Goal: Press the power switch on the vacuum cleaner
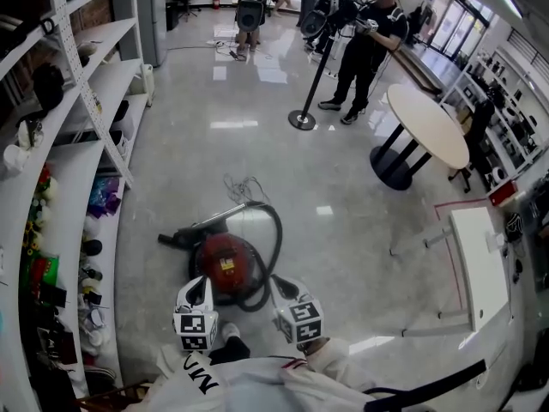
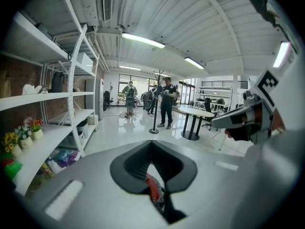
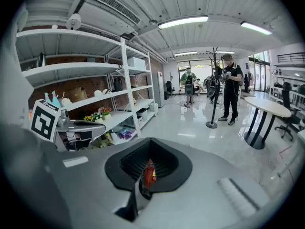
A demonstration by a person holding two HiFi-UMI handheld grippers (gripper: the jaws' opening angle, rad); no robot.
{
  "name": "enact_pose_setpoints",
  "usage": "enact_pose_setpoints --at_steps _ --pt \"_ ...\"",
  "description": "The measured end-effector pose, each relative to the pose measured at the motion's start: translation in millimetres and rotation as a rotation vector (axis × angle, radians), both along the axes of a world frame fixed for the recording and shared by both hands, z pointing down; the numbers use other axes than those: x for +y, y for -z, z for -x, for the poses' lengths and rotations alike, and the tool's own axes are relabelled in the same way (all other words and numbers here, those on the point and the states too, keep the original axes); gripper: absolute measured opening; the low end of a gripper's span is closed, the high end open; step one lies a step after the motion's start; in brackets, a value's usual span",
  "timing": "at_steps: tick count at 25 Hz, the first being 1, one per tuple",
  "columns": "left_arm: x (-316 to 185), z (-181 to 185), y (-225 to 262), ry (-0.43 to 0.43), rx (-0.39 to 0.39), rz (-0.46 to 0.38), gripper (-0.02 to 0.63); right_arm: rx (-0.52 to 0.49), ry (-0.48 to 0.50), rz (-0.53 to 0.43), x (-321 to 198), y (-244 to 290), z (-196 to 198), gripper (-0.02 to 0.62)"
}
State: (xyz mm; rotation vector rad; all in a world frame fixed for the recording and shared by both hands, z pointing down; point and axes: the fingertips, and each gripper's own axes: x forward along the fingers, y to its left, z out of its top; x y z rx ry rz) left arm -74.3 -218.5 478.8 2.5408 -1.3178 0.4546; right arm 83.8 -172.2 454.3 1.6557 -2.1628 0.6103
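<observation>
The red canister vacuum cleaner lies on the shiny floor just ahead of me, its black hose looped round its right side. My left gripper hovers over the vacuum's near left edge and my right gripper over its near right edge. Both point away from me with their jaws together and nothing held. In the left gripper view the left gripper shows only a red sliver of the vacuum through the slot between its jaws. The right gripper likewise shows a red sliver.
White shelving with small goods runs along the left. A thin cord trails on the floor beyond the vacuum. A person stands by a stanchion post farther off. A round table and a white table stand at the right.
</observation>
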Motion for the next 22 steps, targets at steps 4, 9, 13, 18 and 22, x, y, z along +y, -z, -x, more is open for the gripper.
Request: enact_pose_setpoints --at_steps 4,9,13,18,22 --pt "12.0 -6.0 8.4 0.008 -0.01 -0.026 0.0 -0.018 0.014 -0.019 9.1 4.4 -2.9 0.002" --pt "34.5 -8.8 10.8 0.039 -0.022 -0.033 0.0 -0.036 0.022 -0.047 30.2 7.1 -12.1 0.002" --pt "56.6 -16.2 14.7 0.053 -0.037 -0.045 0.0 -0.056 0.017 -0.046 58.0 5.6 -24.9 0.002" --pt "85.6 -25.3 26.8 0.065 -0.046 -0.078 0.0 -0.076 0.009 -0.062 87.2 4.1 -38.1 0.0" --pt "115.1 -28.8 30.7 0.077 -0.059 -0.091 0.0 -0.098 0.022 -0.069 112.7 3.0 -40.6 0.002"
